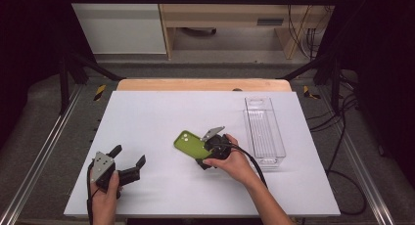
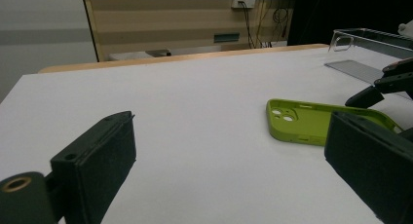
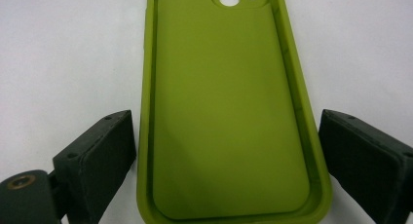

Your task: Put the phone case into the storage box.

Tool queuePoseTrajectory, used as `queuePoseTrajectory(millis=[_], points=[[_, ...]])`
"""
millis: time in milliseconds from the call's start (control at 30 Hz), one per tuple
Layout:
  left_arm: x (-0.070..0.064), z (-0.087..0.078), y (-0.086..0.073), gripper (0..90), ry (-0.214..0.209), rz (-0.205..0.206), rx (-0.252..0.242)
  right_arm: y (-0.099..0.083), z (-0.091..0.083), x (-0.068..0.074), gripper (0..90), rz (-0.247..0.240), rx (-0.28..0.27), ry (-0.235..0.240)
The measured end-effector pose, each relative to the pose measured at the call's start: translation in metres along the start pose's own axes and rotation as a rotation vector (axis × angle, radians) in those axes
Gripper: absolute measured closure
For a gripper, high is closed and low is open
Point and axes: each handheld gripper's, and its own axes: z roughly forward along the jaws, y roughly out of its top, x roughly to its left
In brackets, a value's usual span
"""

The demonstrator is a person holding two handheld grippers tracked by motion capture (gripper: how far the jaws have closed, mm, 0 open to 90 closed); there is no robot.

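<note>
A green phone case (image 1: 190, 143) lies flat on the white table (image 1: 147, 117), hollow side up, camera holes at its far end. My right gripper (image 1: 203, 150) stands open with one jaw on each side of the case's near end. In the right gripper view the case (image 3: 224, 112) runs up between the jaws of that gripper (image 3: 227, 122), with a narrow gap on each side. My left gripper (image 1: 129, 155) is open near the table's front left, with nothing between its jaws. The left gripper view looks between its open jaws (image 2: 229, 119) at the case (image 2: 316, 121) and the right gripper (image 2: 384, 83).
A long clear plastic tray (image 1: 265, 133) lies lengthwise to the right of the case, also seen in the left gripper view as a clear tray (image 2: 370, 36) at the far right. A wooden strip (image 1: 203, 84) runs along the table's far edge.
</note>
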Motion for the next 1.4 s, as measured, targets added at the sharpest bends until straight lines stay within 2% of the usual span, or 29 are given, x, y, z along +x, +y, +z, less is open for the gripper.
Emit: queuePoseTrajectory(millis=[133,433,533,567,667,767,933,1000,1067,1233,1400], points=[[0.0,0.0,0.0,4.3,-0.003,0.001,0.003,0.001,-0.002,0.0,14.5,0.011,0.004,-0.01],[0.0,-0.002,0.0,4.2,-0.011,-0.003,-0.001,0.0,-0.005,0.004,17.1,0.007,0.0,-0.03],[0.0,-0.003,0.0,4.3,-0.009,-0.002,0.004,-0.004,-0.013,0.011,17.3,-0.009,-0.041,-0.042],[-0.001,-0.004,0.0,4.2,-0.005,-0.005,0.008,-0.006,-0.015,0.014,17.3,-0.02,-0.047,-0.059],[-0.001,-0.008,0.002,4.1,0.001,-0.031,-0.008,-0.017,-0.026,0.024,17.4,-0.037,-0.091,-0.087],[-0.003,-0.009,0.001,4.0,-0.001,-0.027,-0.005,-0.029,-0.035,0.029,17.5,-0.027,-0.142,-0.102],[-0.011,-0.008,0.003,3.7,-0.035,-0.03,-0.011,-0.043,-0.046,0.034,17.5,0.003,-0.24,-0.119],[-0.015,-0.007,0.003,3.4,-0.044,-0.04,-0.016,-0.042,-0.05,0.039,17.4,-0.008,-0.263,-0.128],[-0.02,-0.008,0.003,2.9,-0.048,-0.024,-0.008,-0.041,-0.054,0.043,17.4,-0.012,-0.297,-0.136],[-0.032,-0.009,0.006,0.5,-0.045,-0.002,-0.006,-0.04,-0.057,0.041,17.3,-0.004,-0.358,-0.163],[-0.044,0.003,0.014,0.5,-0.087,0.021,-0.001,-0.04,-0.064,0.042,17.3,-0.01,-0.398,-0.181]])
